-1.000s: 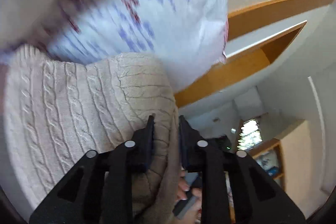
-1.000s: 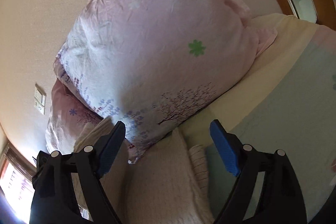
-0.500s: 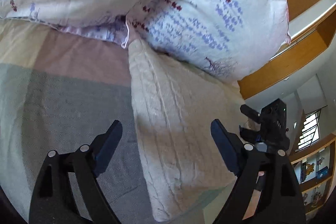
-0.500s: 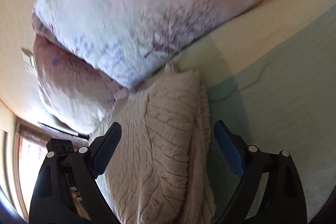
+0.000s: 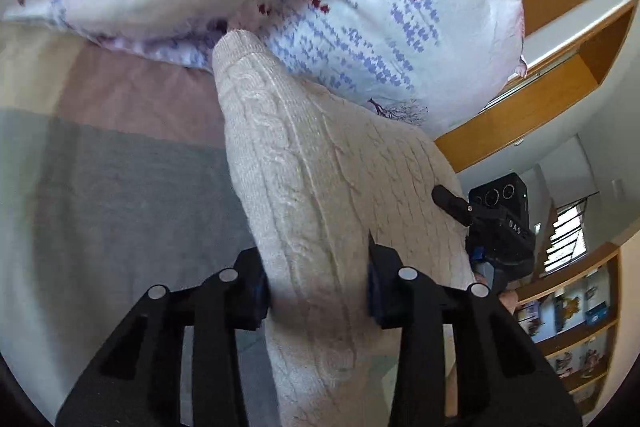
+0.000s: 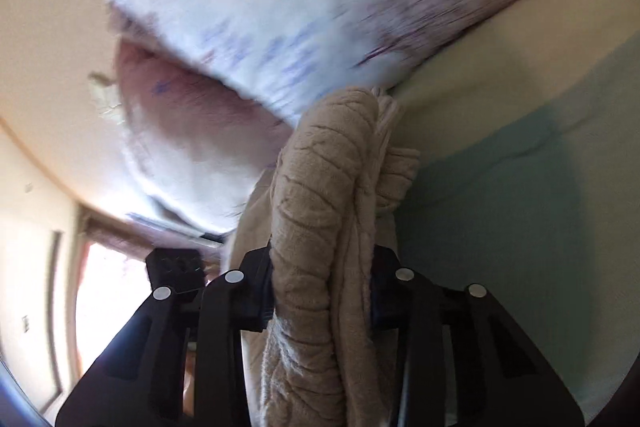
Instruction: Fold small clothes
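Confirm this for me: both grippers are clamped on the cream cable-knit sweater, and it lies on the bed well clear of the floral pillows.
Not quite. The left gripper and right gripper are both clamped on the cream cable-knit sweater, and it lies on the bed. But it is not clear of the floral pillows: the left wrist view shows its far end pressed against them.

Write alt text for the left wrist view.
The left tongs are closed on a folded cream cable-knit sweater lying on a bed against a floral pillow. The right tongs show at its far edge.
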The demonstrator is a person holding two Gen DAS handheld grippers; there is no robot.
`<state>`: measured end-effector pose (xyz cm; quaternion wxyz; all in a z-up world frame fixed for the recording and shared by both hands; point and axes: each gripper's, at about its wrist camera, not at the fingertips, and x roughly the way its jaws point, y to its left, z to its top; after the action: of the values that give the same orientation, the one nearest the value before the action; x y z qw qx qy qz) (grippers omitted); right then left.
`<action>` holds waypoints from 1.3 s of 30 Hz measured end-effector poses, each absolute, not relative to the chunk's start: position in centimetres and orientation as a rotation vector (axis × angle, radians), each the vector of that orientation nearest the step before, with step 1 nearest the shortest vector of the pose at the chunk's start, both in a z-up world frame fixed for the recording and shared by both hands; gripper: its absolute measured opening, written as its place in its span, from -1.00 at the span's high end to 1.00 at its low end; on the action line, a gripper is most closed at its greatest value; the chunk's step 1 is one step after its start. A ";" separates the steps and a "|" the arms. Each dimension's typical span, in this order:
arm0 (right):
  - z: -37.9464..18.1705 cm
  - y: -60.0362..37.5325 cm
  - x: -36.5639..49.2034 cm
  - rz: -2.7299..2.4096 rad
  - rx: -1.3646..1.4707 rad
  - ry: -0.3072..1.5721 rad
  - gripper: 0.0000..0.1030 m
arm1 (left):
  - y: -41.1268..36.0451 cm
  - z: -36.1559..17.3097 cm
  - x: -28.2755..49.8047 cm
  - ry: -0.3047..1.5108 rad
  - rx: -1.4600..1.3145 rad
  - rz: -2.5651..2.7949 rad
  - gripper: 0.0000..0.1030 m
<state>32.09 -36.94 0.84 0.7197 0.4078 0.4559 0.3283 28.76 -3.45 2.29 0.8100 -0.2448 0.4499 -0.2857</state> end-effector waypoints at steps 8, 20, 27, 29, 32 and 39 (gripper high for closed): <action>1.3 -27.8 32.1 0.581 0.572 1.049 0.00 | 4.4 3.6 25.8 0.868 -0.381 -0.314 -0.21; -0.6 -29.1 33.3 0.521 0.719 0.978 0.85 | 3.6 4.4 16.8 0.710 -0.164 -0.184 -0.74; 1.0 -28.7 31.5 0.377 0.598 0.919 0.67 | 2.2 2.6 13.3 0.757 -0.111 -0.096 -0.96; 3.5 -29.6 29.3 0.337 0.519 0.865 0.26 | 2.0 2.4 12.5 0.774 -0.096 -0.055 -0.96; 5.7 -30.9 23.1 0.276 0.380 0.768 -0.70 | 1.4 1.8 11.8 0.796 -0.063 -0.063 -0.97; 2.3 -25.7 14.7 0.251 0.159 0.901 -0.76 | -1.6 0.0 12.7 0.933 0.041 -0.062 -0.96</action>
<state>14.75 -25.70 2.26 0.8895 0.0768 0.4338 0.1210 12.68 -1.62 0.02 0.8925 0.0198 0.4496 -0.0297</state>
